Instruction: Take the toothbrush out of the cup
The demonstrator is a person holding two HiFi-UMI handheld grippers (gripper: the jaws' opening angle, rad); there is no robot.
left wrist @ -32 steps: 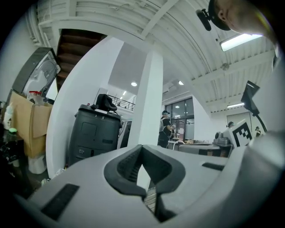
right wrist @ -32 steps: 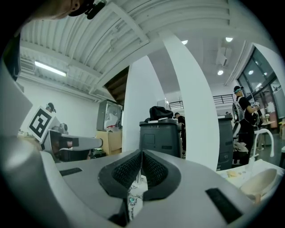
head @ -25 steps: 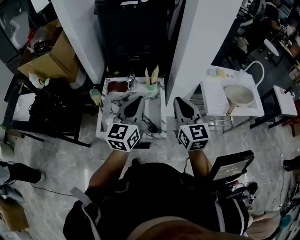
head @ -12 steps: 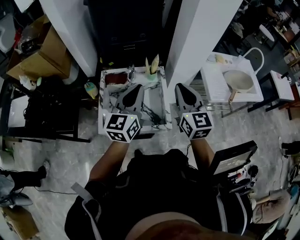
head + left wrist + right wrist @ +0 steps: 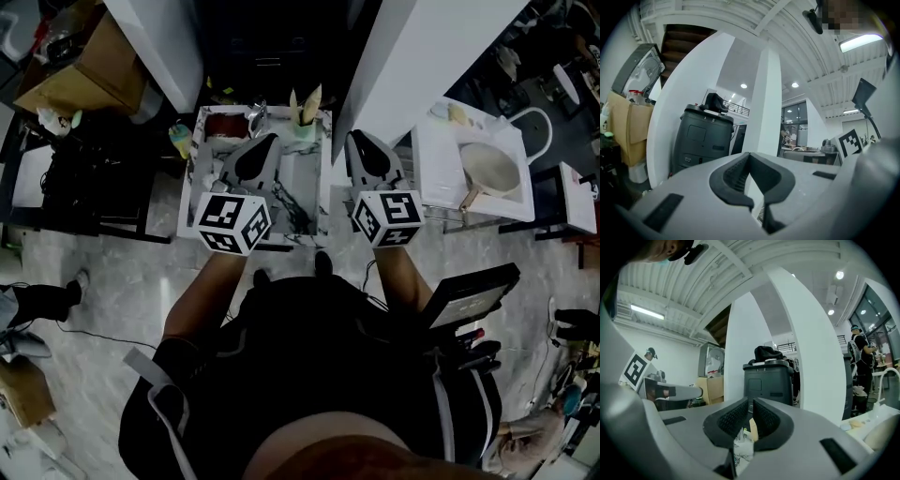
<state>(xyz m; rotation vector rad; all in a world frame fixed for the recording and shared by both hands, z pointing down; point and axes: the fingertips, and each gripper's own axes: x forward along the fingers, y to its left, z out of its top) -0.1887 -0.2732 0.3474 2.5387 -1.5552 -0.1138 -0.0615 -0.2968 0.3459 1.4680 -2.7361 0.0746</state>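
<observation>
A pale green cup (image 5: pixel 302 128) stands at the far edge of a small marble-patterned sink table (image 5: pixel 323 192), with cream toothbrushes (image 5: pixel 310 103) sticking up out of it. My left gripper (image 5: pixel 269 140) hovers over the table's basin, just left of and short of the cup, jaws shut and empty. My right gripper (image 5: pixel 358 138) hangs past the table's right edge, right of the cup, also shut and empty. In the right gripper view a cream toothbrush (image 5: pixel 753 428) shows far off beyond the shut jaws (image 5: pixel 751 405). The left gripper view shows shut jaws (image 5: pixel 749 157) and no cup.
A chrome faucet (image 5: pixel 258 114) stands left of the cup. A dark bin (image 5: pixel 701 140) sits behind the table between two white pillars (image 5: pixel 412 66). At the right is a white table (image 5: pixel 441 183) with a pan (image 5: pixel 489 171); a cardboard box (image 5: pixel 80 70) is far left.
Both grippers have moved forward toward the sink table's far edge, closer to the cup. The person has stepped closer to the table. The jaws stayed shut.
</observation>
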